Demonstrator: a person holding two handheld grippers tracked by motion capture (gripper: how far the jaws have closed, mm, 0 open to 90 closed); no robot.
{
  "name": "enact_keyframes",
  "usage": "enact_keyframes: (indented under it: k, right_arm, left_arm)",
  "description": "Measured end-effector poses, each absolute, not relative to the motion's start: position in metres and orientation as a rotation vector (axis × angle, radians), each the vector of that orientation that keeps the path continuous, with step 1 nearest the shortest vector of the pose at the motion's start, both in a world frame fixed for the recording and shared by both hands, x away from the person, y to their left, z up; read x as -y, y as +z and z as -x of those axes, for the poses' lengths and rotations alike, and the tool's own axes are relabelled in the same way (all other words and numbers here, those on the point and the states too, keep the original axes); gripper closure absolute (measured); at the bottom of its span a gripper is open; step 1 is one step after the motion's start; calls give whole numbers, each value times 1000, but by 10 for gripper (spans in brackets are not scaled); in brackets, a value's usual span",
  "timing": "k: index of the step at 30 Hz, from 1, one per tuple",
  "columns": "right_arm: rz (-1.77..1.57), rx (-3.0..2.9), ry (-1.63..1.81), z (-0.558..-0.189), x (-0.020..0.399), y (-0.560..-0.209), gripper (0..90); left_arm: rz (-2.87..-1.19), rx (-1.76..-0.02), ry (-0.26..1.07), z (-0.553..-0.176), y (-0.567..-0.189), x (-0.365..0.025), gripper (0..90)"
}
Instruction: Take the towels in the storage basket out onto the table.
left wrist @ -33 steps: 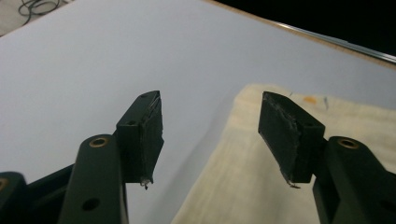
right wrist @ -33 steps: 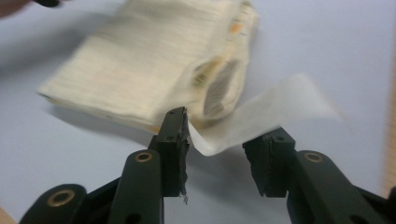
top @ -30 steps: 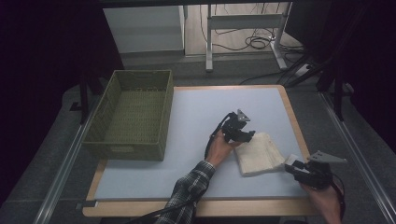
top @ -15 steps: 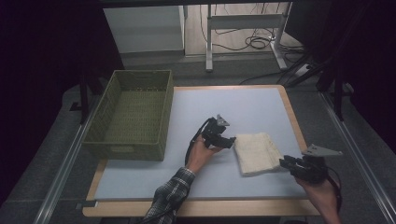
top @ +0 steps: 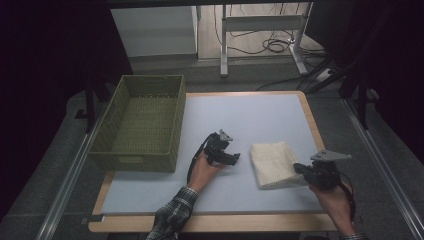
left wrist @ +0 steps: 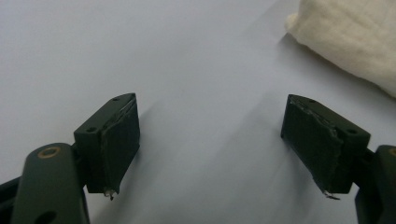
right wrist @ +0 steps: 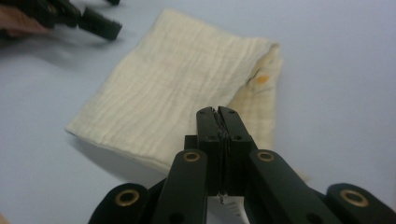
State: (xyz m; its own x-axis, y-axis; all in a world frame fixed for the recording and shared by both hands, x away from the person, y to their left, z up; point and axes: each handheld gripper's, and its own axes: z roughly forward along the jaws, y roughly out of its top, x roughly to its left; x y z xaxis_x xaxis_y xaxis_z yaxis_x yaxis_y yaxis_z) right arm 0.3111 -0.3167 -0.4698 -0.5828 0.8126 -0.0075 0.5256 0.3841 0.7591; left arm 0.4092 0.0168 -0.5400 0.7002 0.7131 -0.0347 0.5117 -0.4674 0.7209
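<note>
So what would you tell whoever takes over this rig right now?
Left gripper: open, jaws just opening, nothing between them, low over the table just left of the cloth.
Right gripper: jaws just closed, apparently pinching the cloth's near right edge.
Cloth: folded, flat on the table, right of centre.
Basket: holds nothing, at the table's left edge.
Done: cloth folded and gripped on one side.
Left: probably lift the cloth and put it in the basket.

no readable text, labels, brands, numbers or signs on any surface in the high view, the left gripper view or the right gripper view
</note>
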Motion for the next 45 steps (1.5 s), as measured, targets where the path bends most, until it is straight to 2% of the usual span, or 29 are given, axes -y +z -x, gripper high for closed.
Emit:
enact_keyframes:
  k: [4,10,13,16,19,21,23,25,31,40,45]
  right_arm:
    - [-1180,-2253,1004,-313,327,-463,881]
    - [-1276,-2281,967,-324,339,-492,871]
    - [-1307,-2284,975,-325,344,-499,787]
    - [-1333,-2290,970,-326,345,-503,656]
    - [-1361,-2301,960,-326,345,-510,623]
    - [-1376,-2297,986,-325,345,-514,650]
    - [-1403,-2324,1034,-323,347,-515,804]
    - [-1415,-2331,1056,-322,347,-515,859]
    - [-1373,-2324,1136,-321,340,-492,872]
    - [-1183,-2349,1193,-329,291,-453,872]
    - [-1169,-2346,1159,-327,290,-450,872]
  left_arm:
    - [-2168,-931,352,-409,-540,-17,196]
    - [-2166,-934,349,-409,-541,-17,196]
    - [-2165,-934,349,-409,-541,-17,196]
    - [-2165,-934,350,-409,-541,-17,196]
    - [-2166,-934,352,-409,-541,-17,196]
    - [-2166,-933,352,-409,-541,-17,196]
    - [-2166,-933,352,-409,-541,-17,196]
    - [-2166,-932,353,-409,-541,-17,197]
    - [-2167,-932,354,-409,-541,-17,196]
    - [-2166,-932,355,-409,-541,-17,197]
    - [-2166,-931,356,-409,-541,-17,197]
